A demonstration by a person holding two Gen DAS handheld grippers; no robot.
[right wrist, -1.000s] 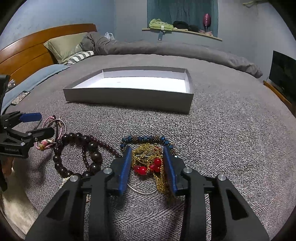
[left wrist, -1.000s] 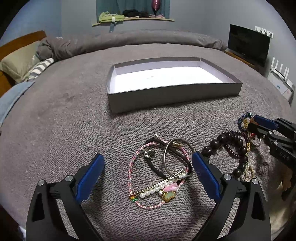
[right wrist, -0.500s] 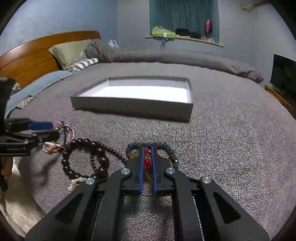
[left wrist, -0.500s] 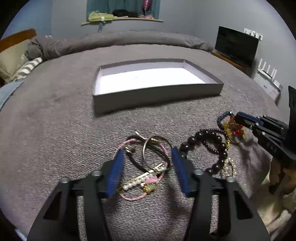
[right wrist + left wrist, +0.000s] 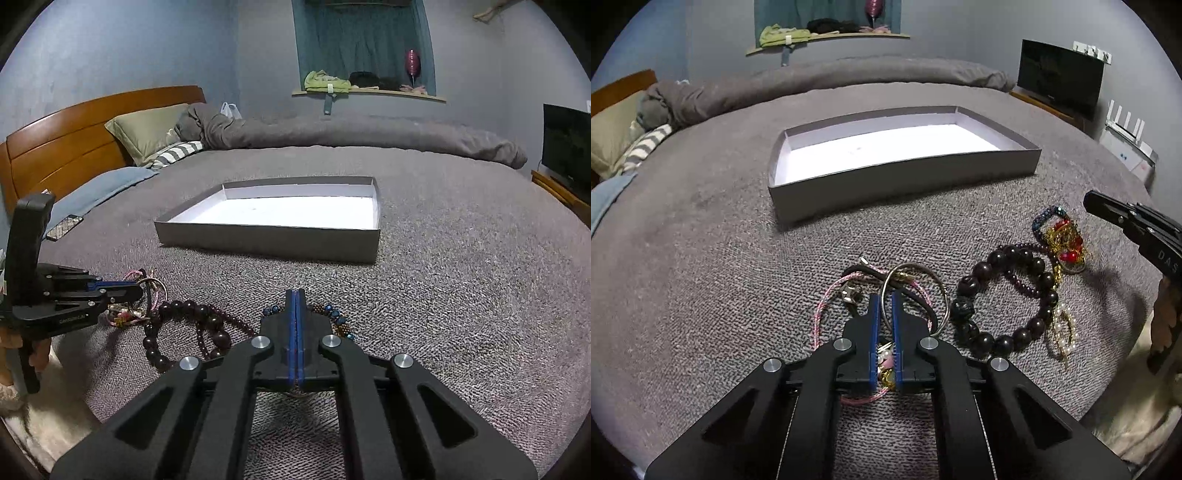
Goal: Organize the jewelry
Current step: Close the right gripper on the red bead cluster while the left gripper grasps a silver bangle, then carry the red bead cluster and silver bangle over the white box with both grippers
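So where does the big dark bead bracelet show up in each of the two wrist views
Left wrist view: the dark bead bracelet lies right of centre on the grey bedspread, just right of the left gripper.
Right wrist view: it lies lower left, between the left gripper and the right gripper.
Shared landmark: the shallow grey box sits beyond the bracelet in both.
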